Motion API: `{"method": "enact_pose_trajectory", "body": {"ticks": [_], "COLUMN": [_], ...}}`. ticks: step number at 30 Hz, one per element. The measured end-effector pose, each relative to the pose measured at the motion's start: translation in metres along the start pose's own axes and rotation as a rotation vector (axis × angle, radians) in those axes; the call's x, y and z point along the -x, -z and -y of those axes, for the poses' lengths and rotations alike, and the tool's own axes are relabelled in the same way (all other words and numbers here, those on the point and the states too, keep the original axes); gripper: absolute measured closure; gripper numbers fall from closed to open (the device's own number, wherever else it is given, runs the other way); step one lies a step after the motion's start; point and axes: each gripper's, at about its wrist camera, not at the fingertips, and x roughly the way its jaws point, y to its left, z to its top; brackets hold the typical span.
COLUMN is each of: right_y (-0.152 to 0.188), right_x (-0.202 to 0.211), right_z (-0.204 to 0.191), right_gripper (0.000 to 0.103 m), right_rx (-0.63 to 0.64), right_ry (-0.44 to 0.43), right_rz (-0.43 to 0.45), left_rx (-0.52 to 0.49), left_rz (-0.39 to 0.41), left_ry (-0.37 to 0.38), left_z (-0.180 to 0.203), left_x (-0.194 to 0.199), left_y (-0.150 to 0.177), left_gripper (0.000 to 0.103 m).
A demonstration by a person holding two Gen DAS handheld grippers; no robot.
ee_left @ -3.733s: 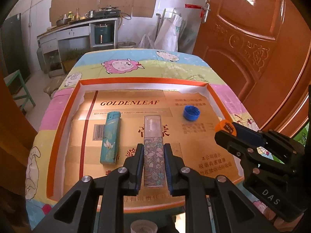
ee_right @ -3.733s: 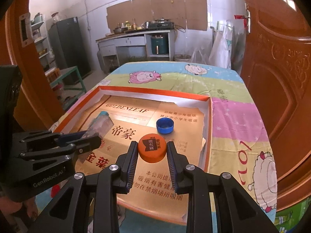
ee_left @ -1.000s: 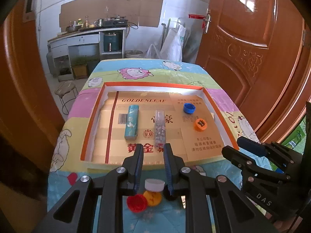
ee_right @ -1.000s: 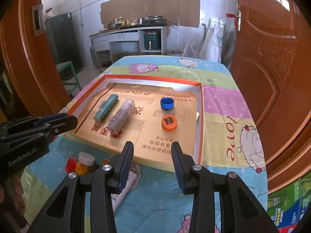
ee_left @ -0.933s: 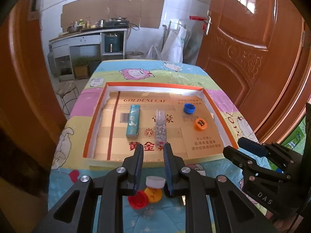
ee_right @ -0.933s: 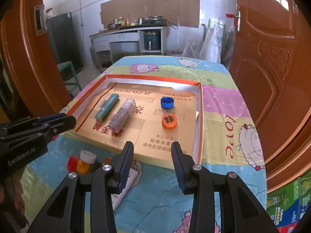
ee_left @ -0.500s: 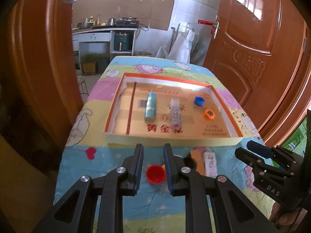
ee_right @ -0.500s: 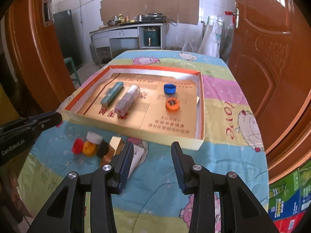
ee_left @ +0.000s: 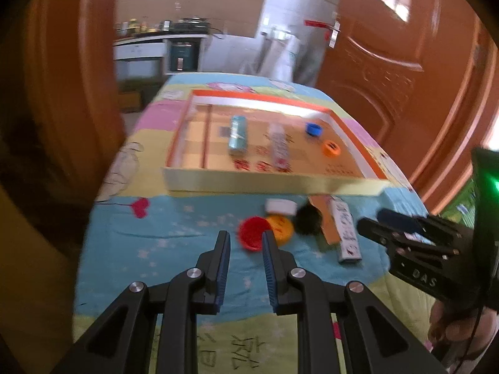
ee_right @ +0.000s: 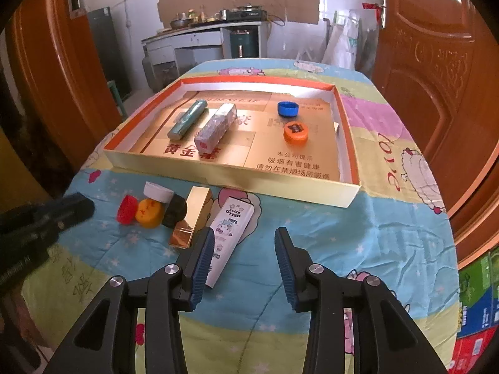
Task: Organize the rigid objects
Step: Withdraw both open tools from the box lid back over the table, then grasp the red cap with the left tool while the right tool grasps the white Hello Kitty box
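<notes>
My right gripper [ee_right: 244, 265] is empty, jaws spread wide. My left gripper [ee_left: 246, 266] is also empty, jaws parted but with a narrower gap.

Right wrist view, working outward: the white Hello Kitty lighter [ee_right: 230, 231] lies on the blue cloth [ee_right: 343, 237] at lower centre, its near end right beside my left finger [ee_right: 202, 258], not between the pads. Its long axis runs from lower left to upper right, tilted toward the box. The jaw gap sits to the right of it, so I'd judge a short shift left plus a slight wrist turn is needed to straddle its narrow width.

The gold lighter [ee_right: 191, 216] lies just left of it, roughly parallel. Left of that is the cap cluster: black cap [ee_right: 174, 210], yellow cap [ee_right: 149, 213], red cap [ee_right: 127, 208], and a white cap [ee_right: 157, 191] behind.

Left wrist view is blurred. The red cap [ee_left: 254, 232] sits just past my left fingertips, slightly right of the gap, so the left is nearer to the caps and the right nearer to the lighters.

The orange-rimmed box [ee_right: 346, 118] at upper centre holds a teal lighter [ee_right: 188, 118], a floral lighter [ee_right: 215, 129], a blue cap [ee_right: 288, 108] and an orange cap [ee_right: 295, 132].
</notes>
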Motion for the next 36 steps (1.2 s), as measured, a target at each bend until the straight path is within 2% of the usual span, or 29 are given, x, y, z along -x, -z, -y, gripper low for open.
{"method": "enact_pose_trajectory", "body": {"ticks": [7,18,24,25,31,36], "right_y": [0.002,0.003,0.003,0.003,0.003,0.002], "right_x": [-0.003,-0.012,-0.015,-0.015,-0.015,-0.018], "right_z": [0.001,0.003,0.003,0.002,0.002,-0.006], "right_gripper": [0.062,0.062,0.062,0.062,0.062,0.062], "right_rx": [-0.007,-0.014,-0.016,-0.015,-0.017,-0.029], "right_ry": [-0.002,-0.013,-0.030,-0.032,-0.031,-0.050], "right_rz": [-0.008,-0.028,-0.036,-0.036,-0.035,-0.049], "left_rx": [-0.058,-0.017,-0.001,0.000,0.038,0.057], "left_rz": [-0.054,-0.073,-0.060,-0.056,-0.047,-0.018], "left_ry": [0.060,0.069,0.100,0.098,0.112,0.102], "left_z": [0.012,-0.003,-0.008,-0.010,-0.016,-0.020], "left_x": [-0.023,-0.039,-0.040,-0.039,-0.037,-0.029], "left_y": [0.004,-0.001,0.000,0.000,0.002,0.004], "left_gripper": [0.082,0.082,0.083,0.087,0.092,0.092]}}
